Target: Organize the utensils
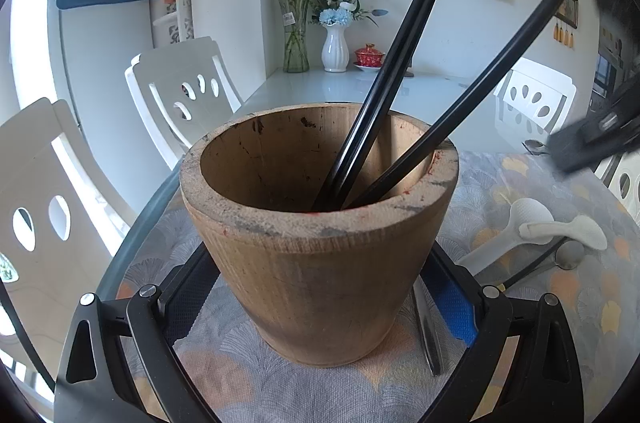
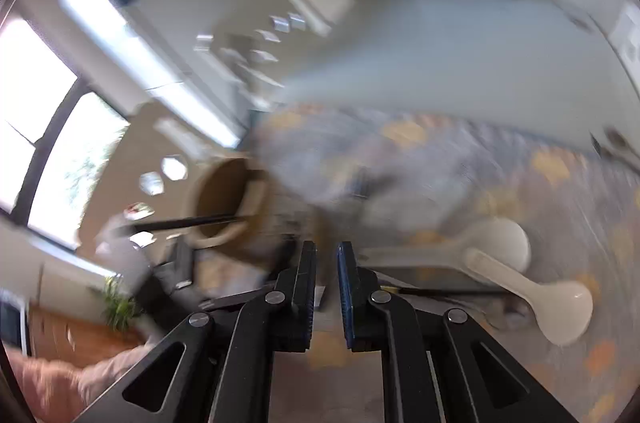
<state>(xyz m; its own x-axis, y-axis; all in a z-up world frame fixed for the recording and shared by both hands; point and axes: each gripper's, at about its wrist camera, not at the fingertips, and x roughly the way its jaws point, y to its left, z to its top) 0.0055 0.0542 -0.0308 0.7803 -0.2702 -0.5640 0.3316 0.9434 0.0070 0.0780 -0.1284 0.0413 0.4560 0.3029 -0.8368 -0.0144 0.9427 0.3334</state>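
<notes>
While the left gripper braces the wooden cup with its jaws wide around the base, pads against the cup's sides as far as the wrist view shows, 3 black chopsticks already stand inside, leaning up and away to the right of the cup. The loose utensils lie on the worktop right of the cup: 2 white spoons, crossed, with a dark-handled metal spoon beside them. In the right wrist view, blurred as it is, these spoons sit just ahead and right of the right gripper, handles running leftward toward the cup. That makes the right hand much the nearer. Its jaws stand nearly closed, a narrow gap between the pads, and probably nothing in them.
</notes>
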